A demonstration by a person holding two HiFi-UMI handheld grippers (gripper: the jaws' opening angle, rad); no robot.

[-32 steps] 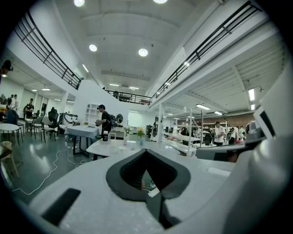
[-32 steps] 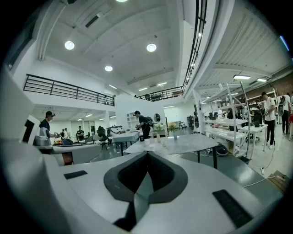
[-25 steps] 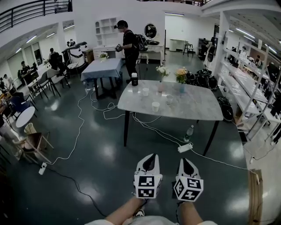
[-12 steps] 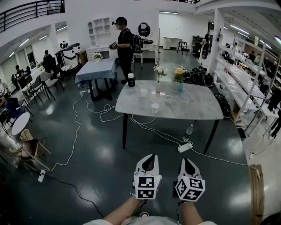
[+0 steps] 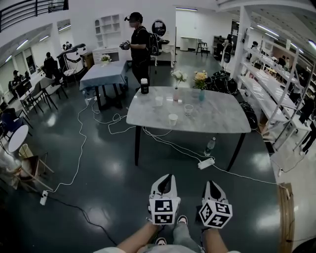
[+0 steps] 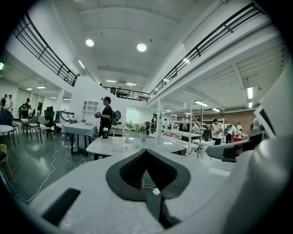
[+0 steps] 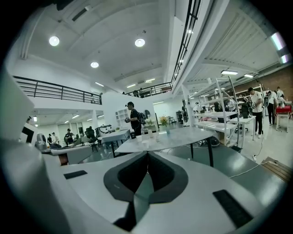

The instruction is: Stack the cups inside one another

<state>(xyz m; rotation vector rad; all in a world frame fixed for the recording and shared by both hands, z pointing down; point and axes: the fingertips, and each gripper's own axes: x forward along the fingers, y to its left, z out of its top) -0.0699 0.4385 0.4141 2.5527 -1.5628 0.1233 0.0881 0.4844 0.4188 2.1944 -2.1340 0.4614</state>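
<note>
You face a glossy dark floor (image 5: pixel 108 173) crossed by white cables (image 5: pixel 79 148). A grey bench (image 5: pixel 222 123) stands ahead, metal shelving (image 5: pixel 276 94) beyond its right edge, a railed balcony (image 5: pixel 24 10) above.

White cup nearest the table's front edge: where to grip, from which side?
I'd grip the white cup across its side wall just below the rim, coming from the table's near edge. It stands upright, mouth up, nearest that edge, clear of the next cup behind it.

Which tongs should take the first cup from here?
Left, marginally: the nearest cup lines up ahead of the left tongs; the right tongs sit further aside. Both are shut, far from the table.
</note>
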